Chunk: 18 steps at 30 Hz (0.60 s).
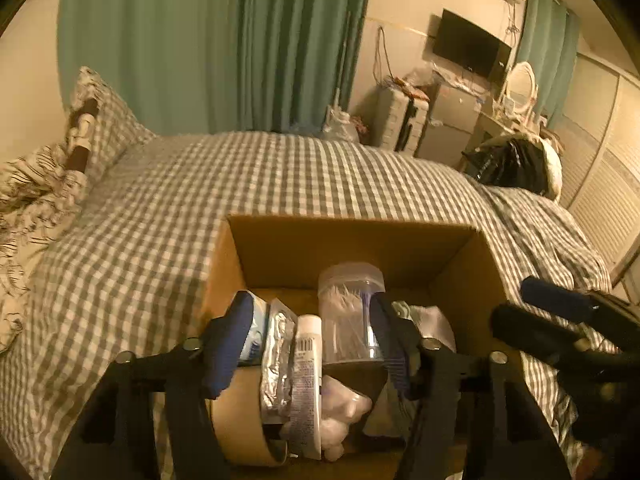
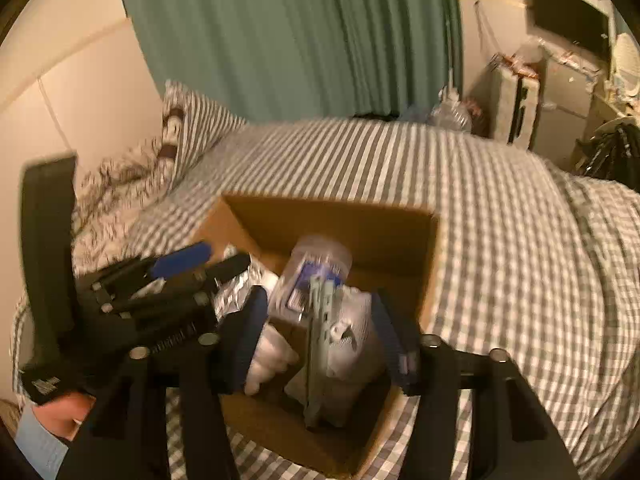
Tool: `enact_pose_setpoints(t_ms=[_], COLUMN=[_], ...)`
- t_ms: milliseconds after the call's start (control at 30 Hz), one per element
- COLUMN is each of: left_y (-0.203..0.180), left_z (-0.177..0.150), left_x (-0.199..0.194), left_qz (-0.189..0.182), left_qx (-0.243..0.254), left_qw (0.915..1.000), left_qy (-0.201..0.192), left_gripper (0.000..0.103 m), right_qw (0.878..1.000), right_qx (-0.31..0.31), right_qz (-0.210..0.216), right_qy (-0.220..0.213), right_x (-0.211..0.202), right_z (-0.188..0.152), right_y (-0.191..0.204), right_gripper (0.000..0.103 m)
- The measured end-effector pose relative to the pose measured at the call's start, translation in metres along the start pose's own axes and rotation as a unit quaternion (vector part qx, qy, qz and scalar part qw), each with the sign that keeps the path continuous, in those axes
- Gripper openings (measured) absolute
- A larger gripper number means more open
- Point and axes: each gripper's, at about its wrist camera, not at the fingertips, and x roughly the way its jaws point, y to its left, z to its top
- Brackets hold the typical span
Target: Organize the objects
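Both jaws released over cardboard box (image 1: 360,244) on bed (image 1: 200,200): left gripper (image 1: 308,344) straddles tube (image 1: 308,380), right gripper (image 2: 320,328) straddles grey packet (image 2: 320,352), probably just dropped in.

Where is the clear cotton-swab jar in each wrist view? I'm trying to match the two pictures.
Left wrist: the clear cotton-swab jar stands in the lower middle, upright inside the cardboard box.
Right wrist: the jar sits just below centre, against the box's far wall.
Shared landmark: the green curtain behind the bed.

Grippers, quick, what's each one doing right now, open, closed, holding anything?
Left gripper: open over the cardboard box, gripping nothing.
Right gripper: open over the same box, gripping nothing.
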Motion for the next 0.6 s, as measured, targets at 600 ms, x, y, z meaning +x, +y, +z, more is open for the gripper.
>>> enact_pose_setpoints(t_ms=[600], left_y=[-0.020], left_z=[0.017], left_x=[-0.210], left_qz=[-0.013], left_qx=[0.020], left_qw=[0.9860], left_qy=[-0.165], left_gripper=[0.103], right_qw=[0.979], right_qx=[-0.020], right_qz=[-0.106], right_qy=[-0.175], right_x=[-0.209], right_z=[0.002], right_y=[0.043], right_gripper=[0.089])
